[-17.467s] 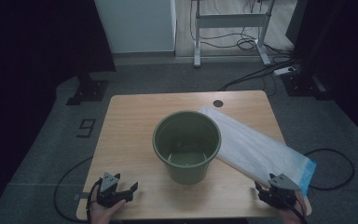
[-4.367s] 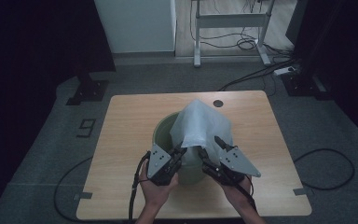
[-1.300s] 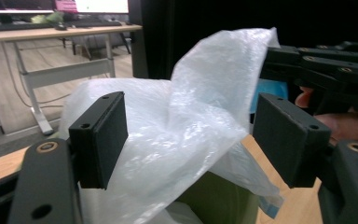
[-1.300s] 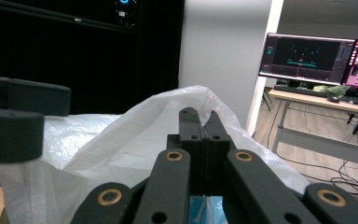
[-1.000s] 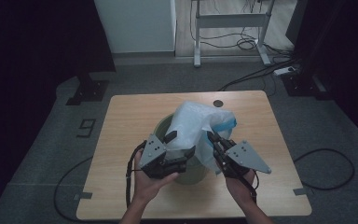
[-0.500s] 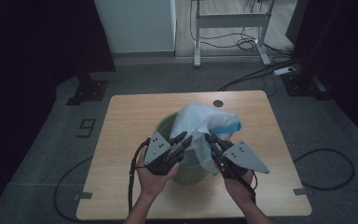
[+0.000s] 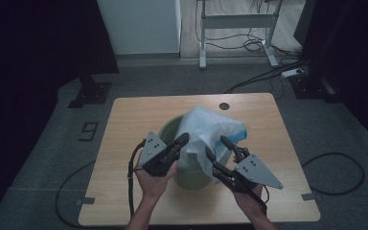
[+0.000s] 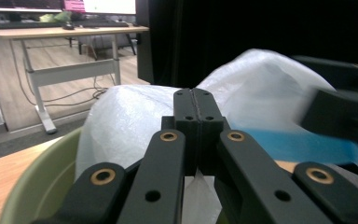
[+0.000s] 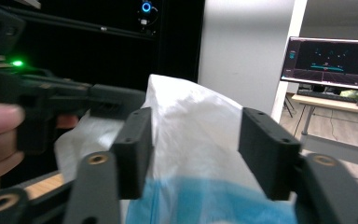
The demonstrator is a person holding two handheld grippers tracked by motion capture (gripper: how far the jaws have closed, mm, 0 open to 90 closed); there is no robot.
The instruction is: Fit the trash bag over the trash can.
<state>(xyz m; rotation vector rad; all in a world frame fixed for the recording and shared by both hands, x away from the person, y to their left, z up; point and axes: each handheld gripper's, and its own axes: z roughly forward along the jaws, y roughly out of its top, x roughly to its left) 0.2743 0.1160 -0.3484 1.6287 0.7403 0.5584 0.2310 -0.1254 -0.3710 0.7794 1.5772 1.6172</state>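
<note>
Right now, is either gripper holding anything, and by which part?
The left gripper pinches the translucent white plastic bag at its near edge, over the green bucket; the right gripper has just opened.

The thin, crinkled translucent white plastic bag with a blue band [image 7: 206, 129] looks faintly glossy. The round olive-green plastic bin [image 7: 191, 175] is smooth and matt. The light wooden desk [image 7: 139, 115] shows fine grain, matt.

White, blue-banded plastic bag [image 7: 206, 132] bunched over green bucket [image 7: 170, 129]
</note>
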